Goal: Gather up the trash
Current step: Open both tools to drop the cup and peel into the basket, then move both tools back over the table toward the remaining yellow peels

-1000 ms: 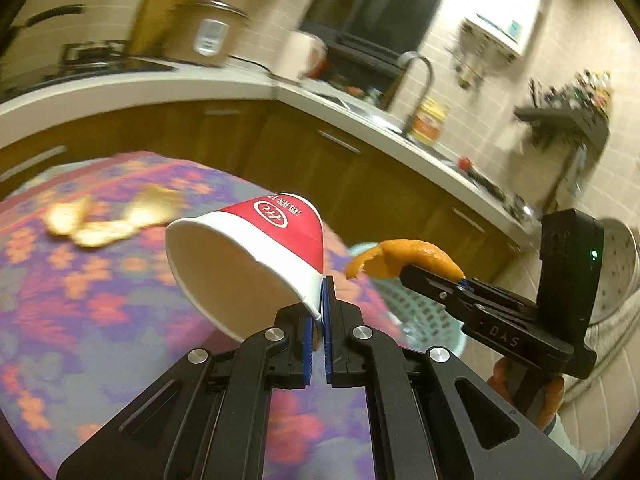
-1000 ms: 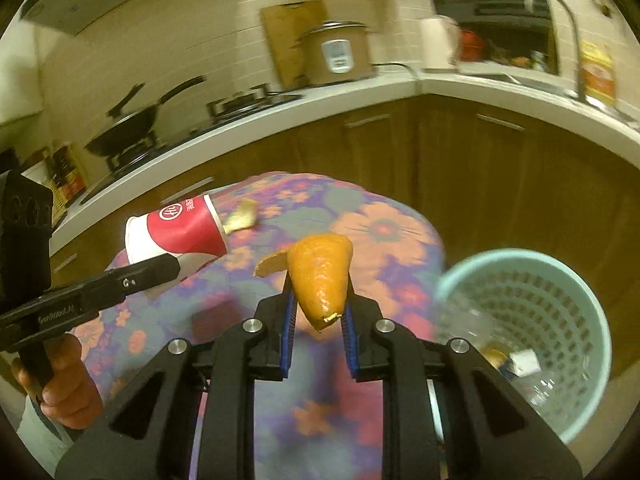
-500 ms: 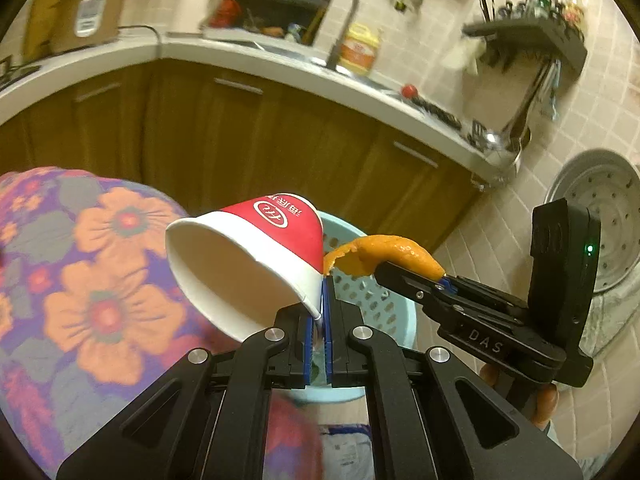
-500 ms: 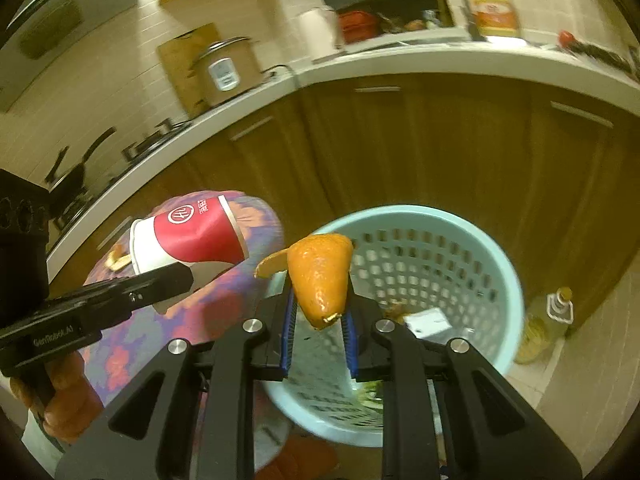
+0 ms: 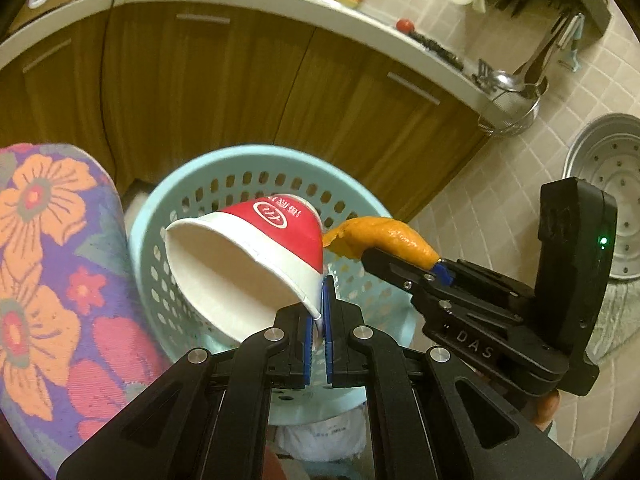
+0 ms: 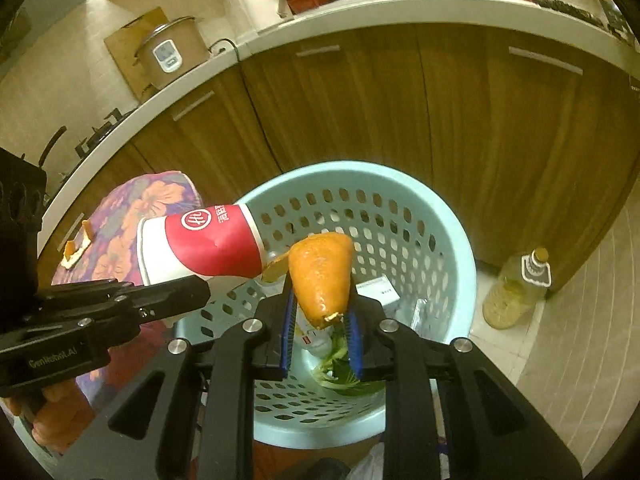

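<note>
Tongs both now above blue basket (image 6: 460, 248), left tongs (image 5: 318, 312) pinching cup (image 5: 256, 248), right tongs (image 6: 322, 316) clamping orange peel (image 6: 320, 272).

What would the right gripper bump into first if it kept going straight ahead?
Probably the far inside wall of the blue basket. The right gripper, shut on the orange peel, points over the rim. Depth is unclear, so it might pass above.

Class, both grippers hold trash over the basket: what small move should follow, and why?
Probably open both grippers. The left gripper pinches the paper cup by its rim, the right gripper clamps the orange peel, and both hang above the open blue basket, so they should drop inside.
</note>
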### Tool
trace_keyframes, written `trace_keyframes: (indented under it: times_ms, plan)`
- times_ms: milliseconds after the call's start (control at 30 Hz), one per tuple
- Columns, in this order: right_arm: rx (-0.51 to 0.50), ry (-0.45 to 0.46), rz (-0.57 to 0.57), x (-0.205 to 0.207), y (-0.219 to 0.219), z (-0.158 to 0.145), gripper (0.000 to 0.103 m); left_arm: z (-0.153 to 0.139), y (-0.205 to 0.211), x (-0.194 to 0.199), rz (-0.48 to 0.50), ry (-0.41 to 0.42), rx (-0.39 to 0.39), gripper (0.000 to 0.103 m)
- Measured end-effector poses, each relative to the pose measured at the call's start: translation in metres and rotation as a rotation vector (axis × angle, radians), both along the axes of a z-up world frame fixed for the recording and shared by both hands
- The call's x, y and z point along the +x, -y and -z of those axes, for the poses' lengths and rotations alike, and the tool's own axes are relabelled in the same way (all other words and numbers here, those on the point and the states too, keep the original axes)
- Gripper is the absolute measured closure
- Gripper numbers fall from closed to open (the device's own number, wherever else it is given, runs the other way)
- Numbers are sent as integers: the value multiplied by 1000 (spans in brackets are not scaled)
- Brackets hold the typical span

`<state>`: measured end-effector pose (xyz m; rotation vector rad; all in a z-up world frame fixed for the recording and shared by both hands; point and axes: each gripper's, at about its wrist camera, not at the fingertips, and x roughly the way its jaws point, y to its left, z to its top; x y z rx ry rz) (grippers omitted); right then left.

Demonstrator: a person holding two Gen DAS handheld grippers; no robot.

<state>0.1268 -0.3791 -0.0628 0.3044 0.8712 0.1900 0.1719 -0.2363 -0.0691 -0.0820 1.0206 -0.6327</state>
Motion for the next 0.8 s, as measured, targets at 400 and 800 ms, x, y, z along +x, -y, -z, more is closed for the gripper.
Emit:
trace_keyframes:
  times_ms: [400, 800]
  plan:
    - [-15, -37, -10, 0, -2, 6, 78, -2, 2, -5, -12, 4, 77, 66]
    - [3, -30, -11, -8, -5, -4, 67, -18, -36, -19, -72, 29, 20, 66]
